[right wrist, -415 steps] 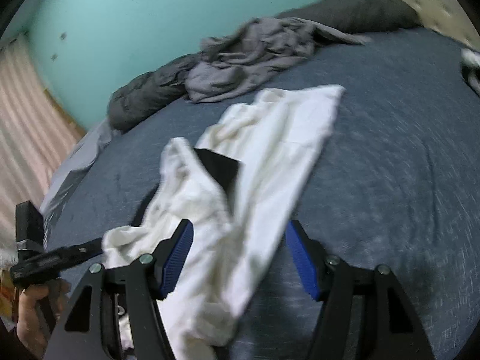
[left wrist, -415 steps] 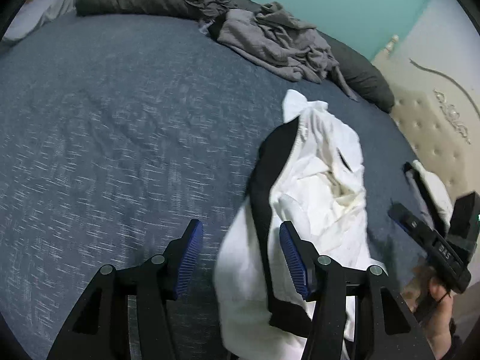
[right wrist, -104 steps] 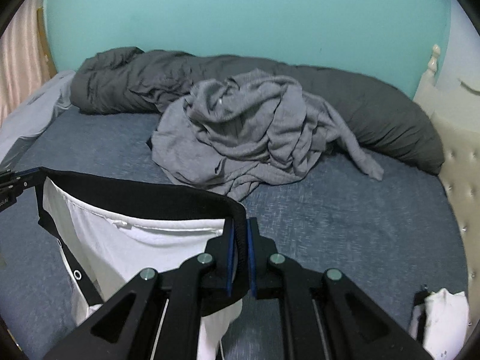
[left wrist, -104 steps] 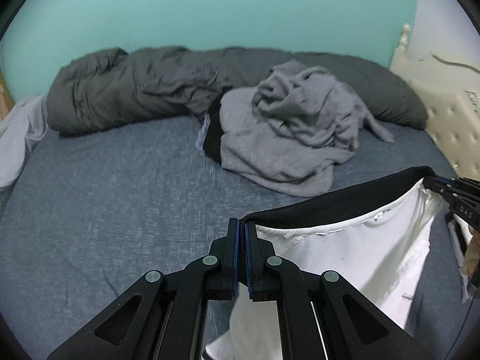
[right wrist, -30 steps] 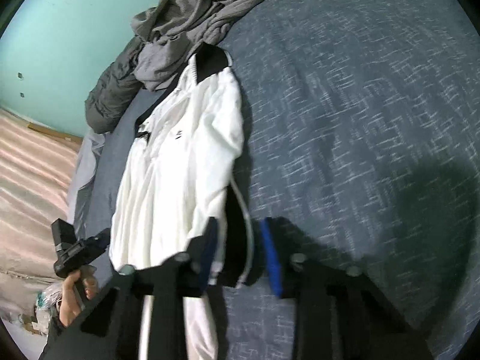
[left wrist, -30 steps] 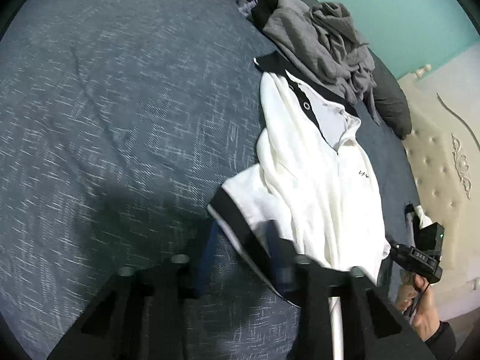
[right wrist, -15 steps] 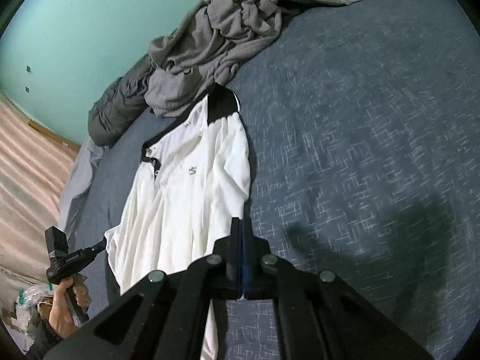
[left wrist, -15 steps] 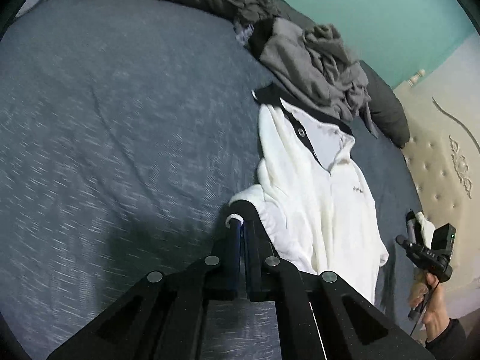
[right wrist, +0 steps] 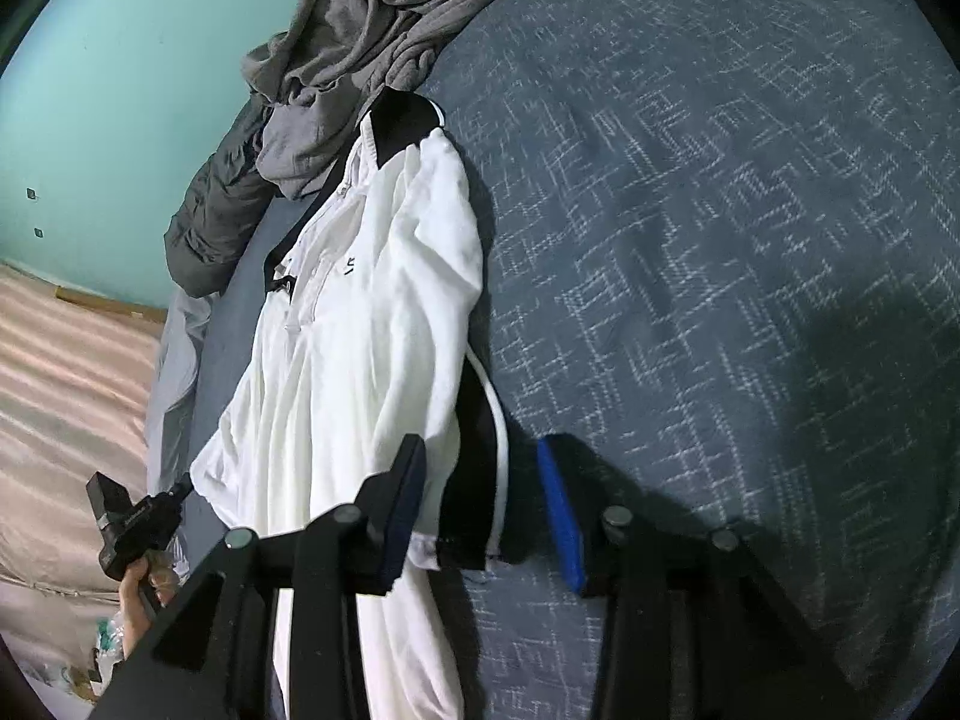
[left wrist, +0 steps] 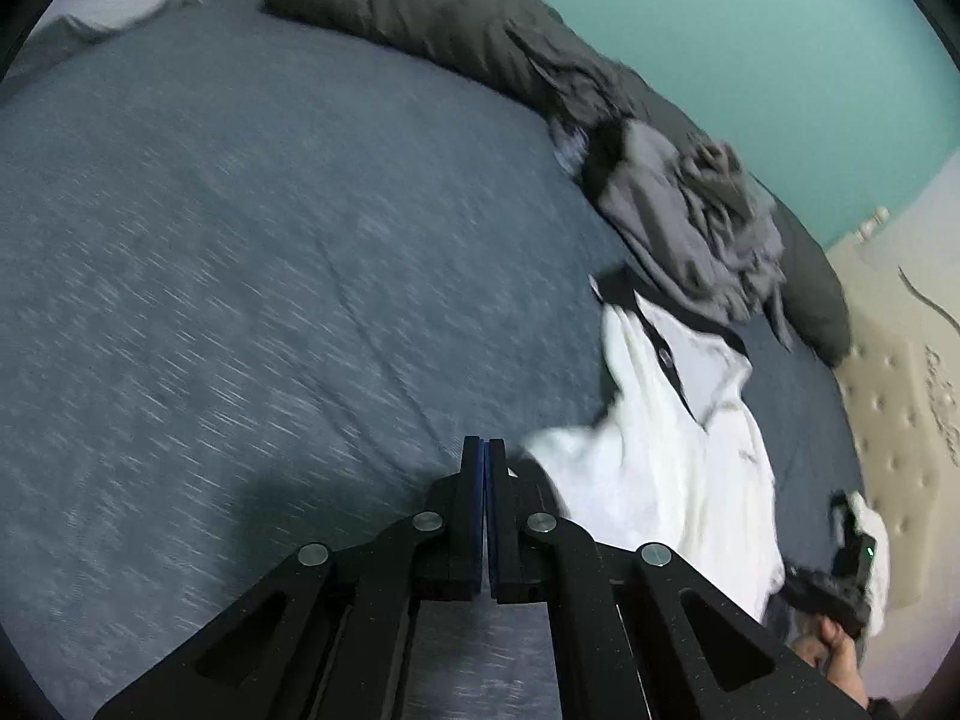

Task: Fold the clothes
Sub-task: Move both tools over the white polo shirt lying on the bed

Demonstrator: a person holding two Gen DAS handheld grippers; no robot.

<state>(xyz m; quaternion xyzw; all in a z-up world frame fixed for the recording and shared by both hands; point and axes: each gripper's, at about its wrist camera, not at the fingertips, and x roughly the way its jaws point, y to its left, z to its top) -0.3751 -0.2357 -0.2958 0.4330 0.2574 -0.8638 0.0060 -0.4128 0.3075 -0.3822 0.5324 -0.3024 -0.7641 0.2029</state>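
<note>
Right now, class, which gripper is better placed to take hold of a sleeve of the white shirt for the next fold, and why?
Probably the right gripper: it is open with the black sleeve cuff of the white shirt between its fingers. The left gripper is shut, beside the shirt's other sleeve.

Dim room light, motion-blurred left view, sharper right view, dark fisheye corners

I see the shirt (right wrist: pixel 360 324) lying lengthwise on the bed (right wrist: pixel 720 240), collar at the far end touching the heap of clothes (right wrist: pixel 372 18). A rolled duvet (left wrist: pixel 432 18) lies behind that heap, along the wall (left wrist: pixel 750 42).
</note>
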